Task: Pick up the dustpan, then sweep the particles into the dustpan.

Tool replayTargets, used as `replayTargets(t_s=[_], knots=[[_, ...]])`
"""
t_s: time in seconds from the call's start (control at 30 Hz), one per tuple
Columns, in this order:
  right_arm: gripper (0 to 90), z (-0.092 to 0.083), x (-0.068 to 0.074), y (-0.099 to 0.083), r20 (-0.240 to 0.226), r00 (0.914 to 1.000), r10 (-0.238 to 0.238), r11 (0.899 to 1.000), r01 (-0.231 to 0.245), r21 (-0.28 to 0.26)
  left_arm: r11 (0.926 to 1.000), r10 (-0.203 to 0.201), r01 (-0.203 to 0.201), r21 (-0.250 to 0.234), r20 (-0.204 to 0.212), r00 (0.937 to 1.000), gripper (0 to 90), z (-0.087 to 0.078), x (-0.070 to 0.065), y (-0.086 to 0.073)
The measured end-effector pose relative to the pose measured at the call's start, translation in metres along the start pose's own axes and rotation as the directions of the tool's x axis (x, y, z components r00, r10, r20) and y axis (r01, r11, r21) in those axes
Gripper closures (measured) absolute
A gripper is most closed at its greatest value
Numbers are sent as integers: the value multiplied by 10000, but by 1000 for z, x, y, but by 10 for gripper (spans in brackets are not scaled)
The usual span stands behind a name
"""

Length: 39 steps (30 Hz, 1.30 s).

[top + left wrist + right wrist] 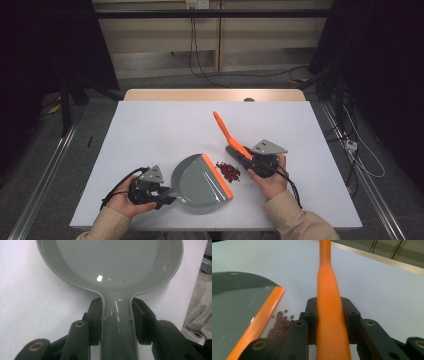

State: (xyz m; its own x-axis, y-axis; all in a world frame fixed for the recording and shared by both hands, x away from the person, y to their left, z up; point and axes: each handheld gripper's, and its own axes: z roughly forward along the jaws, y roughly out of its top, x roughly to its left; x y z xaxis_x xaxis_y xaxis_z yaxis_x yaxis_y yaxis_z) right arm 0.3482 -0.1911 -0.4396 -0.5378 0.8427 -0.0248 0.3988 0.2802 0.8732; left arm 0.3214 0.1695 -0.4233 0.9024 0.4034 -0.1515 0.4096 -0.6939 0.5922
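On the white table [150, 125], the left gripper [150, 191] is pinching the handle of the grey dustpan [200, 185], holding its orange lip [218, 176] just beside the pile of red beans [228, 171]. Further right, the right gripper [260, 162] is clamping the orange brush handle [227, 132]. Sweeping seems about to begin; next, I'd judge, the brush must be pushing beans leftward over the lip.

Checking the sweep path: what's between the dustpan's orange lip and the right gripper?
A small pile of red beans lies on the table, just off the dustpan lip, beside the right gripper; high view.
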Motion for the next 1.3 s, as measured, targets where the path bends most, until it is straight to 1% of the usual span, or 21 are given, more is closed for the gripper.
replayTargets(t_s=[0.07, 0.13, 0.57, 0.63, 0.67, 0.7, 0.73, 0.77, 0.83, 0.87, 0.9, 0.93, 0.97, 1.0, 1.03, 1.07, 1.13, 1.3], knots=[[714, 0, 3, 0, -7, 9997, -255, 9997, 255, 48, 10000, 31, -31, -44, 10, 10000, 631, 0, 0, 0], [714, -1, 5, 0, 4, 9996, -290, 9996, 290, 60, 9999, -47, 47, -92, 9, 10000, 632, 0, 0, 1], [713, -4, 19, -5, 90, 9980, -618, 9980, 619, -90, 9999, -138, 138, -68, 23, 9999, 632, 0, -1, 2], [712, -4, 19, -5, 70, 9985, -536, 9985, 537, -106, 10000, -91, 91, -20, 33, 10000, 631, 0, -1, 3], [713, -5, 20, -5, 70, 9987, -504, 9986, 505, -136, 9999, -138, 138, -68, 37, 9999, 631, 0, -1, 3], [713, -5, 21, -6, 71, 9988, -488, 9987, 489, -149, 10000, -76, 76, -25, 46, 10000, 631, 0, 0, 3], [712, -5, 22, -6, 50, 9988, -493, 9987, 494, -160, 9998, -178, 178, -64, 31, 9998, 632, 1, -1, 3], [712, -5, 23, -6, 57, 9987, -508, 9986, 509, -164, 10000, -64, 64, 35, 32, 10000, 631, 1, -1, 4], [710, -5, 25, -6, 26, 9989, -462, 9988, 463, -132, 9999, -156, 156, 46, 45, 9999, 631, 1, -1, 4], [710, -5, 26, -6, 10, 9992, -400, 9991, 400, -150, 9998, -193, 193, -30, 58, 9998, 631, 2, -1, 4], [709, -5, 27, -7, 27, 9991, -432, 9989, 432, -163, 9999, -163, 163, -18, 91, 9998, 631, 2, -1, 5], [709, -5, 28, -7, 19, 9993, -366, 9992, 366, -145, 9999, -86, 85, 79, 113, 9999, 631, 2, -1, 5], [709, -5, 28, -7, -29, 9996, -277, 9995, 277, -167, 9999, -142, 142, 62, 88, 9999, 631, 2, -1, 6], [708, -6, 29, -8, -9, 9995, -305, 9994, 305, -167, 9997, -226, 226, -25, 108, 9997, 631, 3, -2, 6], [708, -6, 29, -8, -15, 9997, -256, 9995, 256, -182, 9999, -44, 43, 134, 110, 9999, 631, 3, -1, 7], [708, -6, 29, -8, -68, 9998, -164, 9997, 163, -203, 9998, -204, 204, 26, 122, 9997, 631, 4, -2, 8], [707, -6, 30, -8, -55, 9999, -160, 9997, 159, -187, 9998, -167, 166, 49, 146, 9998, 631, 5, -2, 9], [704, -6, 34, -10, 12, 10000, 96, 9996, -96, -269, 9997, -209, 207, 116, 169, 9996, 631, 6, -3, 10]])
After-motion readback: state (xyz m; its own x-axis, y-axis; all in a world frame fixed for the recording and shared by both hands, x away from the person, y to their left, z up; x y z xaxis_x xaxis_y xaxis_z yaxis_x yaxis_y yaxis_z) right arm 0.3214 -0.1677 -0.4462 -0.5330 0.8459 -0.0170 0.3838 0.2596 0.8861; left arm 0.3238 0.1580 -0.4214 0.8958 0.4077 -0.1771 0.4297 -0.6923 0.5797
